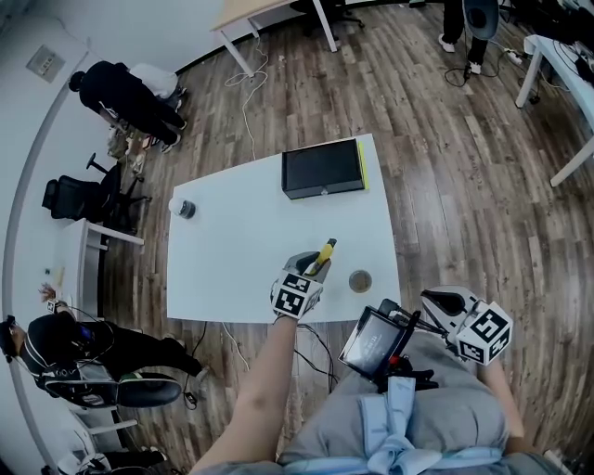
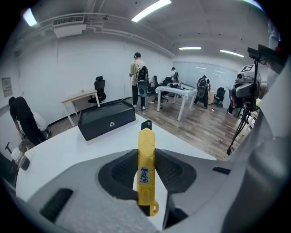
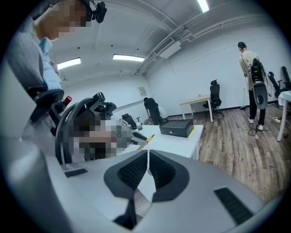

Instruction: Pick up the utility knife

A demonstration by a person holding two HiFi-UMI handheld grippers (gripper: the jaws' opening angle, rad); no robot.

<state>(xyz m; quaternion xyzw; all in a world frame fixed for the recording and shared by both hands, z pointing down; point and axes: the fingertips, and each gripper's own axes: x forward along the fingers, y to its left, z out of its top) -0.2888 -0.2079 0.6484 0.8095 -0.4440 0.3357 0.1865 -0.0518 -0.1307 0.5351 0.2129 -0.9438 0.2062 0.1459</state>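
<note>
Between jaws of left gripper (image 2: 146, 160): utility knife (image 2: 146, 170), tip reaching forward past them. Case (image 2: 107, 119) ahead of jaws, slightly left, on table (image 2: 54, 154). Small disc (image 1: 360, 280) on table, right of jaws.

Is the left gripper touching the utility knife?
Touching. The left gripper view shows the left gripper clamped on the utility knife, pads against both sides.

We note bright, even light from ceiling strip lamps (image 2: 150, 10). The white worktop (image 1: 232, 260) carries only faint, soft shadows. All three views bow strongly toward the edges; both gripper views darken at the corners, and their nearest foreground is soft.
</note>
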